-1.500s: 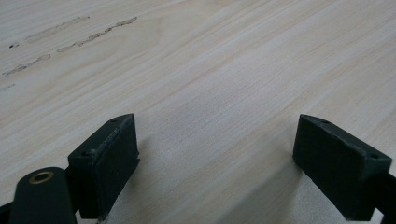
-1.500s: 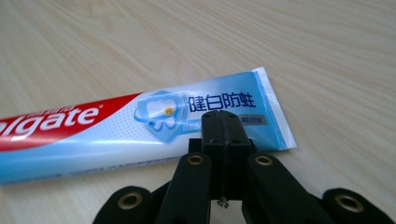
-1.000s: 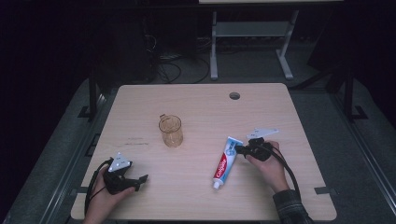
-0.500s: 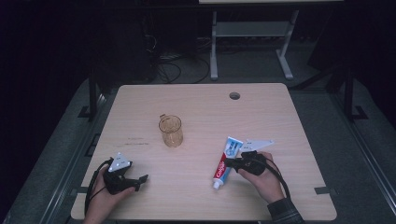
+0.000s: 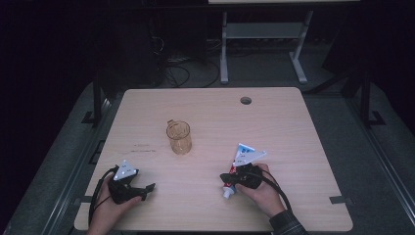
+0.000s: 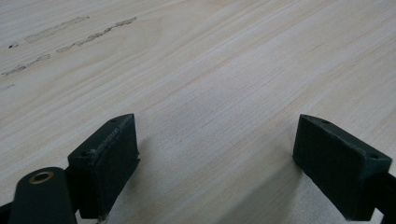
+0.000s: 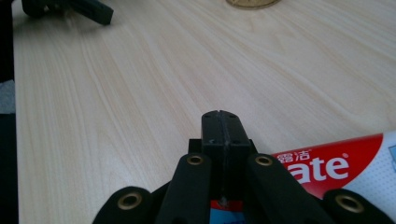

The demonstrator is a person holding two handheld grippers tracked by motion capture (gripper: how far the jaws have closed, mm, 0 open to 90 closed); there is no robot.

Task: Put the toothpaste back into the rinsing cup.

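Note:
A red, white and blue toothpaste tube (image 5: 243, 155) lies on the wooden table (image 5: 293, 137) at the front right, its white cap toward the near edge. My right gripper (image 5: 226, 177) hovers low over the tube's cap half, pointing left. In the right gripper view its jaws (image 7: 221, 122) are pressed flat together with nothing between them, and the tube (image 7: 327, 168) lies beneath and to the right. My left gripper (image 5: 148, 188) rests at the front left. Its jaws (image 6: 217, 158) stand wide apart over bare wood.
An amber see-through cup (image 5: 178, 138) with a handle stands upright left of the table's middle. A round cable hole (image 5: 245, 100) sits near the far edge. Faint scuff marks (image 6: 70, 32) lie ahead of the left gripper. Dark floor and a metal stand lie beyond the table.
My right gripper has slid toward the near edge and to the left, from the tube's far end to over its cap half. The tube, cup and left gripper have stayed put.

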